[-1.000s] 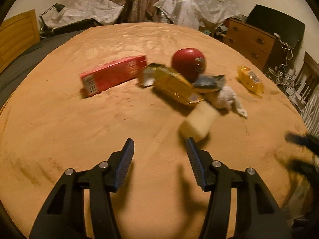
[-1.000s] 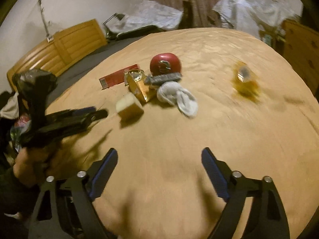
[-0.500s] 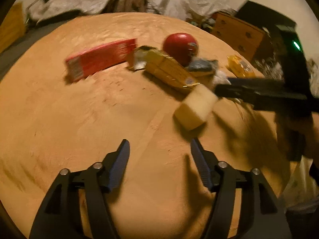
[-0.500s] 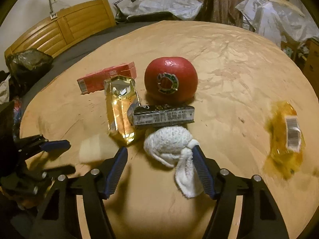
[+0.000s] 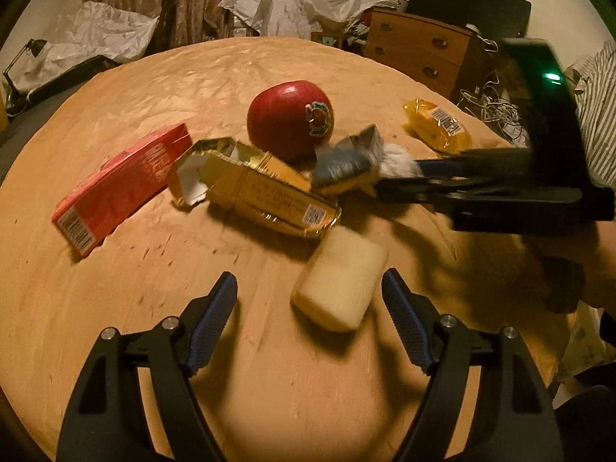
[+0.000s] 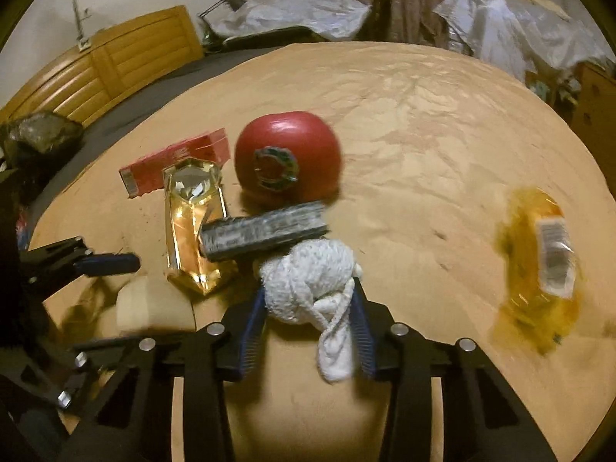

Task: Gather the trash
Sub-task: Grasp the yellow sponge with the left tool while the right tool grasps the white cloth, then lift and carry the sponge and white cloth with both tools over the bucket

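Note:
A pile of trash lies on the tan bed cover [image 5: 192, 77]: a red carton [image 5: 119, 188], a gold box [image 5: 261, 192], a grey box [image 5: 346, 158], a yellow wrapper [image 5: 437, 127], a pale foam block [image 5: 340, 288] and a red ball [image 5: 290, 115]. My right gripper [image 6: 310, 308] has closed around a white cloth wad [image 6: 308, 273], its fingers touching both sides. My left gripper [image 5: 308, 300] is open, with the foam block between its fingertips and untouched. The right gripper also shows in the left wrist view [image 5: 400, 181], at the cloth.
A wooden dresser [image 5: 419, 50] and a tangle of cables stand right of the bed. A wooden headboard [image 6: 100, 65] and a dark bag [image 6: 38, 134] are at the left. Plastic-covered heaps lie beyond the bed's far edge.
My right gripper moved forward over the white cloth and closed on it. My left gripper moved forward so the foam block now sits between its open fingers.

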